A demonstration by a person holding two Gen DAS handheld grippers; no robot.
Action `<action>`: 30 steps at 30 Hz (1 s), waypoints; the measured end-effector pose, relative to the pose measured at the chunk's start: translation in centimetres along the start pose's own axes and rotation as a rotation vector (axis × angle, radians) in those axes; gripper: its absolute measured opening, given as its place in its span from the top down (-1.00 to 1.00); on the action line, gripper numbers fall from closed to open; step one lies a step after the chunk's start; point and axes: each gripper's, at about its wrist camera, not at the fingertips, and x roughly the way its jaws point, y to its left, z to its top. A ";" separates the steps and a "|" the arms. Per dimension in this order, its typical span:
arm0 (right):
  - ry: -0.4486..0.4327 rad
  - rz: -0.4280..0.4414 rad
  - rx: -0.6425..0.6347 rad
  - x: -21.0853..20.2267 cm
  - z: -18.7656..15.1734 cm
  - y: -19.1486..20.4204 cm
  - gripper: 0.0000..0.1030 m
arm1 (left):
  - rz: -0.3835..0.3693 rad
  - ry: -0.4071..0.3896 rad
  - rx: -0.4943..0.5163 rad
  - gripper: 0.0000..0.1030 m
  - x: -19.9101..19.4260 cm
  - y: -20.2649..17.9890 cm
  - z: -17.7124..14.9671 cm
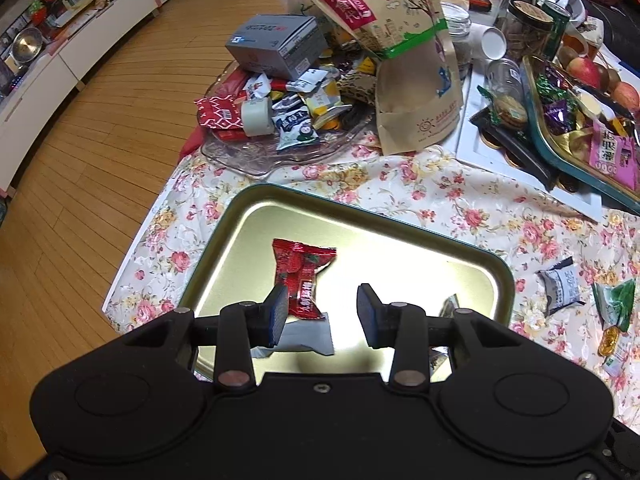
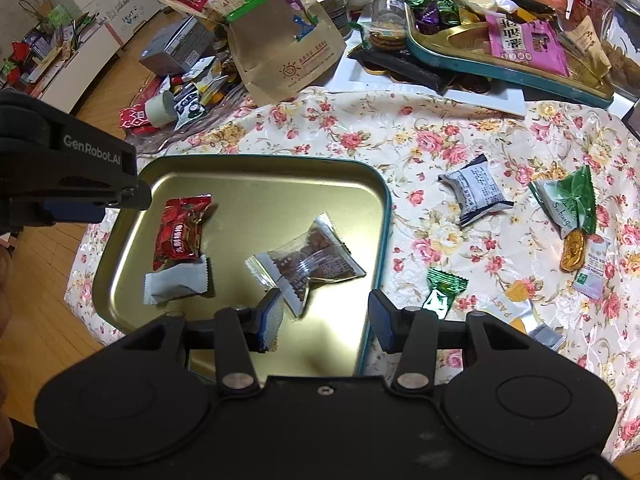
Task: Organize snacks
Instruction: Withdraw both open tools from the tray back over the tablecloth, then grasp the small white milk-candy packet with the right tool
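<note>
A gold tin tray [image 1: 420,236] [image 2: 256,176] with a teal rim lies on the floral cloth. In it are a red wrapped snack [image 1: 302,276] [image 2: 180,228], a white packet [image 1: 308,334] [image 2: 176,286] and a clear brown-filled packet [image 2: 308,266]. My left gripper [image 1: 322,312] is open and empty just above the red snack. My right gripper [image 2: 326,318] is open and empty over the tray's near right part, beside the clear packet. Loose snacks lie right of the tray: a grey-white packet [image 2: 476,192] [image 1: 560,288], a green-white packet [image 2: 568,204], a small green candy [image 2: 442,294] and a gold coin [image 2: 574,252].
A glass dish [image 1: 256,152] piled with snacks, a grey box [image 1: 276,42] and a big kraft bag [image 1: 404,48] stand behind the tray. A second teal tray [image 2: 480,64] of sweets, jars and apples fills the far right. The table edge and wooden floor [image 1: 100,152] lie to the left.
</note>
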 end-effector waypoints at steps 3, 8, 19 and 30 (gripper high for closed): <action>0.001 -0.016 0.007 0.0 0.0 -0.9 0.03 | -0.011 0.003 0.012 0.07 -0.2 -0.8 -0.1; -0.008 -0.039 0.036 -0.6 0.0 -3.1 0.03 | -0.026 -0.003 0.036 0.07 -0.6 -2.1 -0.2; -0.043 -0.108 0.183 -2.1 0.4 -10.7 0.03 | -0.077 -0.003 0.128 0.07 -1.3 -6.2 -1.2; -0.073 -0.168 0.312 -3.4 -0.6 -17.4 0.03 | -0.138 0.015 0.235 0.07 -1.9 -11.0 -2.6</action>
